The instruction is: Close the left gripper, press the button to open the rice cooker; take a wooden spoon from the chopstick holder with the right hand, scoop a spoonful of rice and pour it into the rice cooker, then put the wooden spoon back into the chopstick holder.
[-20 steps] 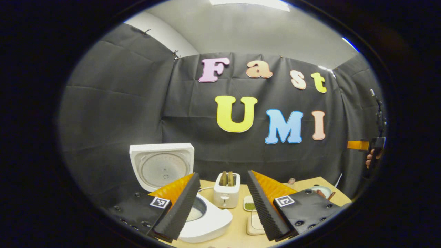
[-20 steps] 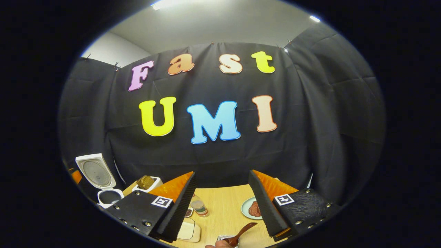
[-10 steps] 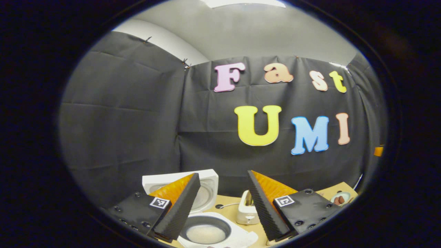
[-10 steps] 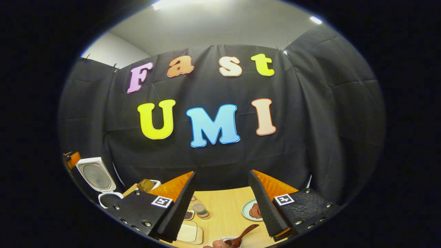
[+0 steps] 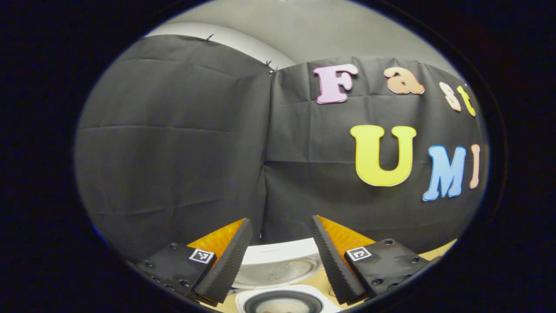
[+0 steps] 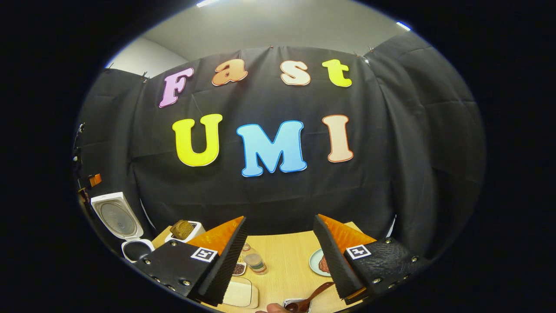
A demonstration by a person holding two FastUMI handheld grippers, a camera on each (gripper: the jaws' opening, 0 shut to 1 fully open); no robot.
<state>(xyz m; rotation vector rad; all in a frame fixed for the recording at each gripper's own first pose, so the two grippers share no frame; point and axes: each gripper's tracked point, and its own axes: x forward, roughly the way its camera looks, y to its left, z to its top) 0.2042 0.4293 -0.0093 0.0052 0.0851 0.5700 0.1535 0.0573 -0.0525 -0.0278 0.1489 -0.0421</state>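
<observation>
The left gripper (image 5: 278, 256) hangs with its two fingers spread wide, nothing between them and nothing touched; past the gap, in the left gripper view, stands the one white rice cooker (image 5: 282, 300) with its lid (image 5: 278, 265) raised upright behind the round dark inner pot (image 5: 282, 304), where something pale lies at the bottom. The cooker sits on a light wooden table (image 5: 438, 252).

The right gripper (image 6: 280, 256) is likewise wide apart and grips nothing. In the right gripper view, from left to right: a part of the other gripper (image 6: 89, 180) at the far left edge, above the same white rice cooker (image 6: 130, 243) with its lid (image 6: 115, 217) up and its pot showing dark; one white toaster-like box (image 6: 186, 230) with a brownish piece in its slot; one small square dish of dark grains (image 6: 237, 269); one small clear jar (image 6: 256, 263) with layered contents; one pale flat rectangular board (image 6: 241, 295) near the bottom edge; the one dark brown wooden spoon (image 6: 315, 295), its bowl resting in a small shiny metal container (image 6: 295, 303) at the bottom edge, its handle slanting up to the right just beside the right finger (image 6: 334, 261), whether touching it I cannot tell; a bit of a person's hand (image 6: 271, 308) beside that container; and one pale green round plate (image 6: 317, 263) with a reddish-brown piece of food on it
</observation>
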